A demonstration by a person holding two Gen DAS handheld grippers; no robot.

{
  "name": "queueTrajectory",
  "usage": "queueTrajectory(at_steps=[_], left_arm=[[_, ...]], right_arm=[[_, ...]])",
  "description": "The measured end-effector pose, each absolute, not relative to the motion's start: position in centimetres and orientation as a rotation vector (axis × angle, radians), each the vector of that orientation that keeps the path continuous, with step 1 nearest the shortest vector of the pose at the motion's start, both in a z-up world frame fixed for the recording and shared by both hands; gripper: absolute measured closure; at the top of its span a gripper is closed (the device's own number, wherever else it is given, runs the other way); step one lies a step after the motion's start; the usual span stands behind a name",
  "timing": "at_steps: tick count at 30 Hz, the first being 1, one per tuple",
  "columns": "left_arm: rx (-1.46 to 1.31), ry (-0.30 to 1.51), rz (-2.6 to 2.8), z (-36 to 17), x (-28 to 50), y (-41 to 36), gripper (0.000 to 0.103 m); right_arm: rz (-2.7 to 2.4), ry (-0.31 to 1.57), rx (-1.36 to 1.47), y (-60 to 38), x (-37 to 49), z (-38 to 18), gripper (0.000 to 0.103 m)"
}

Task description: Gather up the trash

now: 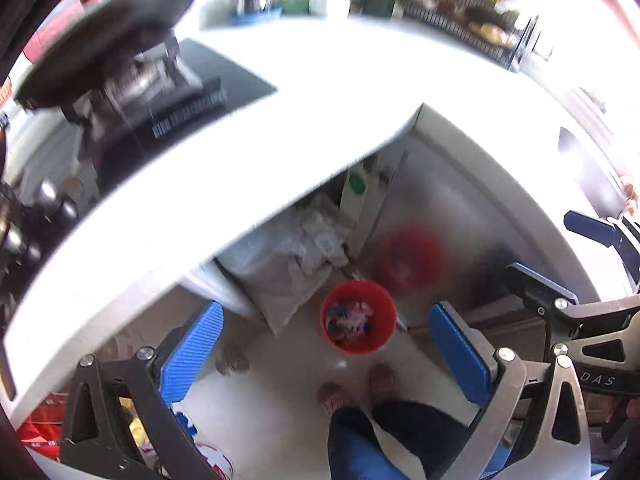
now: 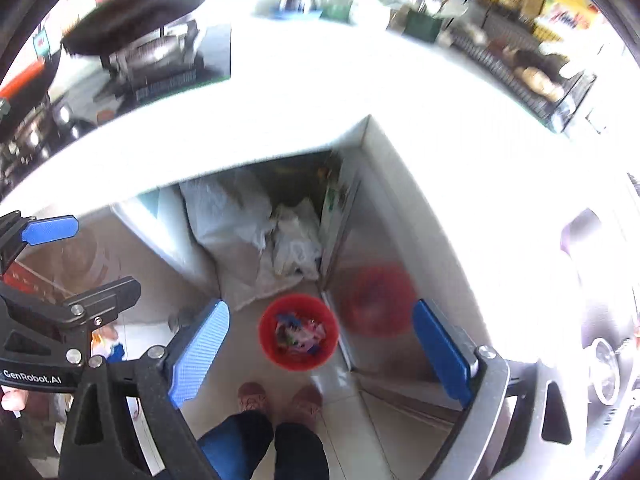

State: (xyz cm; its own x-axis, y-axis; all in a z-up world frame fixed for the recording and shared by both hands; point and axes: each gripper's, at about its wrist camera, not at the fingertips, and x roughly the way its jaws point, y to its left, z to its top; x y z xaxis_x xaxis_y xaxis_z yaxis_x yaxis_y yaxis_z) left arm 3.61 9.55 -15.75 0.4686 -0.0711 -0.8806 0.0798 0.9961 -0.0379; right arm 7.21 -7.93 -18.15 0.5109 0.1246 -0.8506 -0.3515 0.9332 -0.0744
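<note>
Fingers of the left gripper (image 1: 326, 354) stand wide apart with nothing between the blue pads, and the right gripper (image 2: 322, 354) is spread just as wide and equally empty; each shows at the edge of the other's view, so the two are held side by side above the floor. Between both pairs of pads, well below them, sits the red bin (image 1: 357, 317), upright on the pale floor tiles (image 1: 272, 400) with its round mouth facing straight up toward the cameras; being round, it has no long axis other than its vertical one. It holds a jumble of coloured wrappers (image 2: 299, 334), so some trash appears already collected. The bin stands just in front of the person's shoes (image 2: 280, 400), at the open gap under the white countertop (image 1: 320, 92), touching or nearly touching the steel cabinet door (image 1: 452, 208) that carries its red reflection. Crumpled plastic bags (image 2: 248, 236) fill the recess behind it. Blur hides whether loose scraps lie on the counter, so what is left cannot be told; judging by the empty grippers, either more picking up or lifting the bin out remains.
</note>
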Motion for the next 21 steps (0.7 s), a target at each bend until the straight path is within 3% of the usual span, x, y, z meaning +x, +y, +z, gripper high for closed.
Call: queueTrajectory(at_steps=[10,21], left_arm=[[-0.064,0.896,-0.137,-6.0,1.8,7.9,0.001],[-0.074,0.734,-0.099,2.2,-5.9,3.8,0.001]], right_arm=[[0.216,0.833,-0.248,-11.2,4.9,-8.7,0.008],[0.234,0.649,-0.241,-14.6,-0.4,-1.4,0.008]])
